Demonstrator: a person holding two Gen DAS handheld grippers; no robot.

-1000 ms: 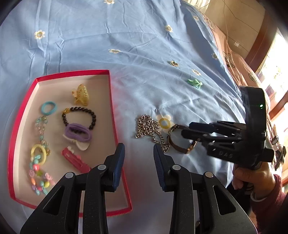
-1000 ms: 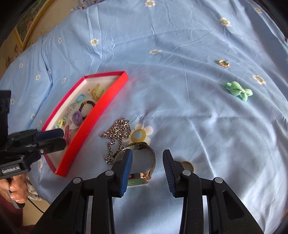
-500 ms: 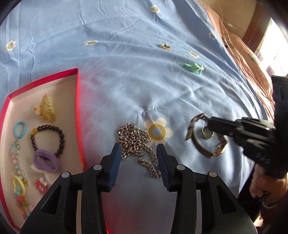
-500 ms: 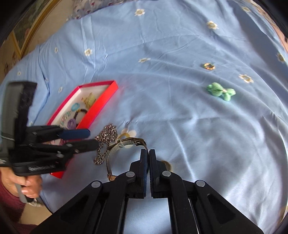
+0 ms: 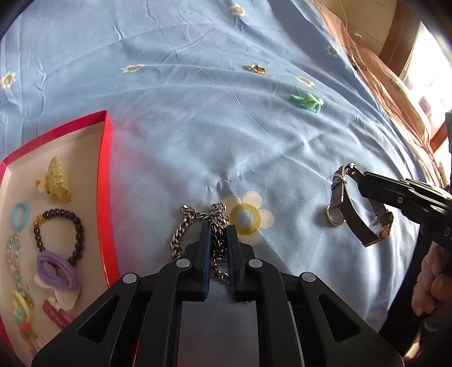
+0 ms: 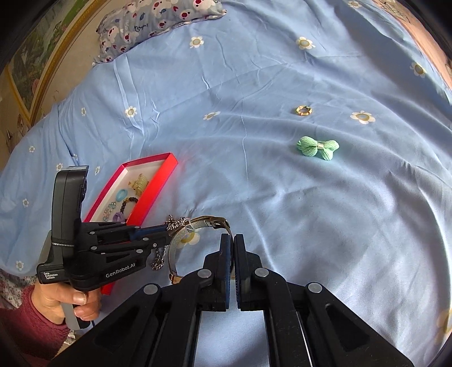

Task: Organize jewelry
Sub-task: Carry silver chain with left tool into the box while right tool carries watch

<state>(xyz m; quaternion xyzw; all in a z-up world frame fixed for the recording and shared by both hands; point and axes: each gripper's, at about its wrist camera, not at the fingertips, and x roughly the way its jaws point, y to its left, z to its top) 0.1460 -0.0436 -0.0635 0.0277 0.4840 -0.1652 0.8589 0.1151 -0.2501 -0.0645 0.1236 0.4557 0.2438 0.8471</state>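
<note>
My left gripper (image 5: 219, 233) is shut on a silver chain (image 5: 180, 234) that lies on the blue sheet just right of the red box (image 5: 106, 180). The box holds a yellow claw clip (image 5: 56, 180), a dark bead bracelet (image 5: 59, 235), a purple hair tie (image 5: 55, 271) and other small pieces. My right gripper (image 6: 233, 241) is shut on a wristwatch (image 6: 195, 225) and holds it lifted off the sheet; it also shows in the left wrist view (image 5: 356, 209). A gold ring (image 5: 333, 218) lies under the watch.
A green bow (image 6: 317, 146) and a small gold ring (image 6: 303, 110) lie farther out on the blue flowered sheet (image 6: 282, 197). A patterned pillow (image 6: 158, 19) is at the far end. The bed's edge drops off to the right in the left wrist view.
My left gripper moved right from the box and closed on the chain. My right gripper closed on the watch and lifted it off the sheet.
</note>
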